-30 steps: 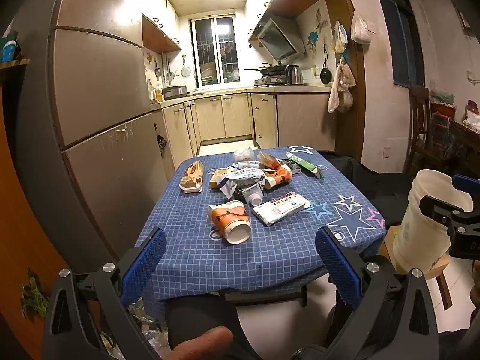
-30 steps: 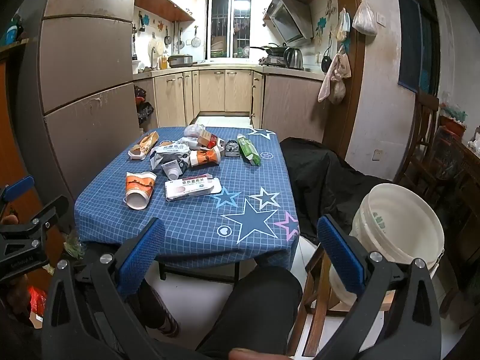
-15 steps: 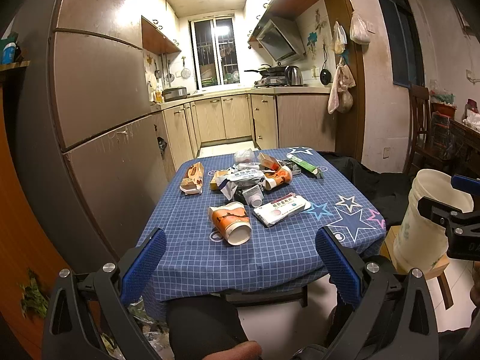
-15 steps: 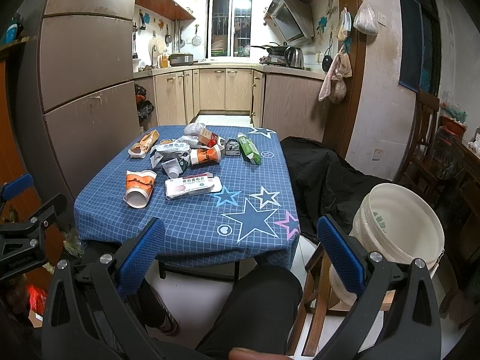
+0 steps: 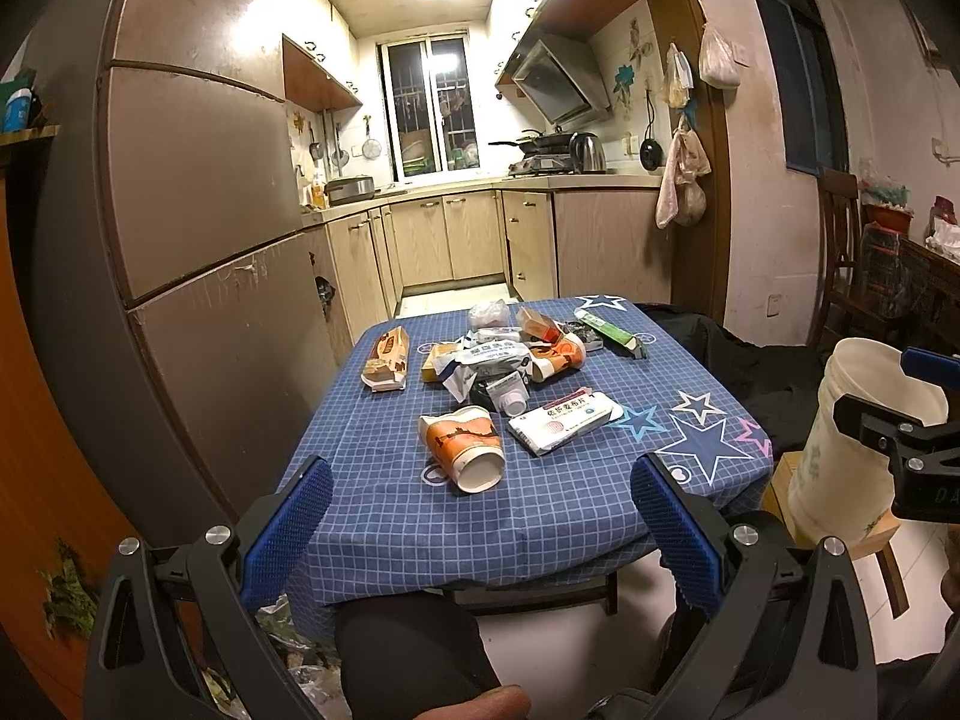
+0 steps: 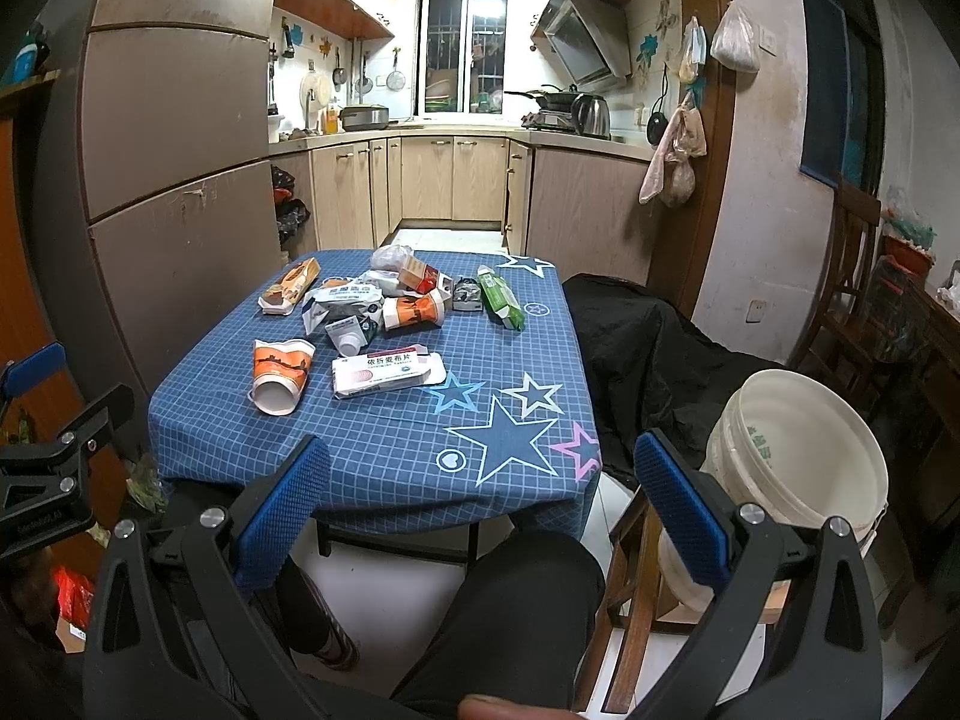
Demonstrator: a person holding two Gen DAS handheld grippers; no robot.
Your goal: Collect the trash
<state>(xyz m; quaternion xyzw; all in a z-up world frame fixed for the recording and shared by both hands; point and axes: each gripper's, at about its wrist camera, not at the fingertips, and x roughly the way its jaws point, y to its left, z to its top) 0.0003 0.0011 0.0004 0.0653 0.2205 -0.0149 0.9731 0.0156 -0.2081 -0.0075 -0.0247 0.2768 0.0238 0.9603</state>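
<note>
Trash lies scattered on a blue checked tablecloth (image 5: pixel 540 516) (image 6: pixel 390 450): a tipped orange paper cup (image 5: pixel 465 447) (image 6: pixel 280 373), a white medicine box (image 5: pixel 564 420) (image 6: pixel 387 373), a green pack (image 5: pixel 609 333) (image 6: pixel 500 297), a brown snack box (image 5: pixel 387 357) (image 6: pixel 289 287) and a heap of wrappers (image 5: pixel 498 357) (image 6: pixel 360 303). A white bucket (image 5: pixel 852 438) (image 6: pixel 798 468) stands on a wooden stool to the table's right. My left gripper (image 5: pixel 480 522) hangs open short of the table's near edge, holding nothing. My right gripper (image 6: pixel 480 501) is open too, before the table's near right corner, beside the bucket.
A tall brown cabinet (image 5: pixel 198 228) stands close on the table's left. A dark-draped chair (image 6: pixel 648 348) sits to the right behind the bucket. The person's dark-trousered knees (image 6: pixel 510 600) are below the grippers. Kitchen counters (image 5: pixel 468 240) lie beyond the table.
Both views have barely shifted; the grippers stay open and the trash has not moved.
</note>
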